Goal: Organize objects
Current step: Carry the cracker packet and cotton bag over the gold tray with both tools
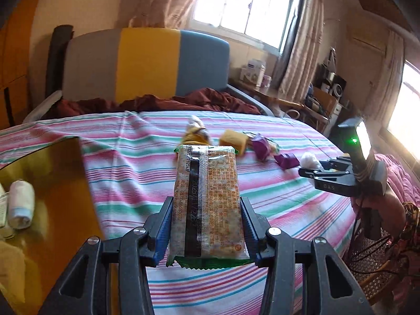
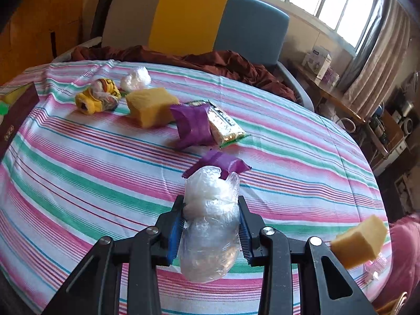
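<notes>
Each gripper [image 1: 207,225] [image 2: 211,223] is black plastic with blue ribbed pads [image 1: 164,225], silver screws [image 1: 139,230]; floral sleeve [image 1: 409,231].

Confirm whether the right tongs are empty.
No: the right tongs are shut on a crumpled clear plastic bag, held above the striped bedsheet.

Bright daylight from blown-out windows [image 1: 244,2], hazy glare, fisheye bending at edges, dark vignetted corners
</notes>
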### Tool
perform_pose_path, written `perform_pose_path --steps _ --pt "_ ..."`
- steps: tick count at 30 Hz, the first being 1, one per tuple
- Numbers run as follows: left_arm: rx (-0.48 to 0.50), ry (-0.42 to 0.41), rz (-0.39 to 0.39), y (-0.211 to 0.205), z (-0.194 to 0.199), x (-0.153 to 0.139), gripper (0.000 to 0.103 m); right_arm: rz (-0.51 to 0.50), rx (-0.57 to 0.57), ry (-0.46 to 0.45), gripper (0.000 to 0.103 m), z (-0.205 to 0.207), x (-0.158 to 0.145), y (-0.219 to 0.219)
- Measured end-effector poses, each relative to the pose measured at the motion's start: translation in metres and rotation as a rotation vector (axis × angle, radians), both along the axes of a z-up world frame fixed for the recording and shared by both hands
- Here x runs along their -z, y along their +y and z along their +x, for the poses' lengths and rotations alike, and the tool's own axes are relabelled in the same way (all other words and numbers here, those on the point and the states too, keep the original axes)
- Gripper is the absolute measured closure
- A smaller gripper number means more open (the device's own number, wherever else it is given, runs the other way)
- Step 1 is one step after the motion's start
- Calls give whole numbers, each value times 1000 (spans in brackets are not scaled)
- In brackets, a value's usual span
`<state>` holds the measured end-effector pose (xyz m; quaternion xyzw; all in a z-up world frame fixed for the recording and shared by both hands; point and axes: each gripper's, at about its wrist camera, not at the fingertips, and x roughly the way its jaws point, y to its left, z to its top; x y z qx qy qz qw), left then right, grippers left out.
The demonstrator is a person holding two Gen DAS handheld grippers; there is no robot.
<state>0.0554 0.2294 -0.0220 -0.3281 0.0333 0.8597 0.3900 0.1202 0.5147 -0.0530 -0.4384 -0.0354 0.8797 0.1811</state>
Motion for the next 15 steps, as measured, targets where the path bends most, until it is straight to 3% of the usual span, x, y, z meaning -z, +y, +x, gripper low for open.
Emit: perform_pose_path --steps 9,15 --pt "-134 -31 9 -66 -27 -2 55 -10 -99 107 65 5 -12 -33" --pt "-190 -114 -30 -105 -50 11 55 -89 -128 147 65 4 -14 -62"
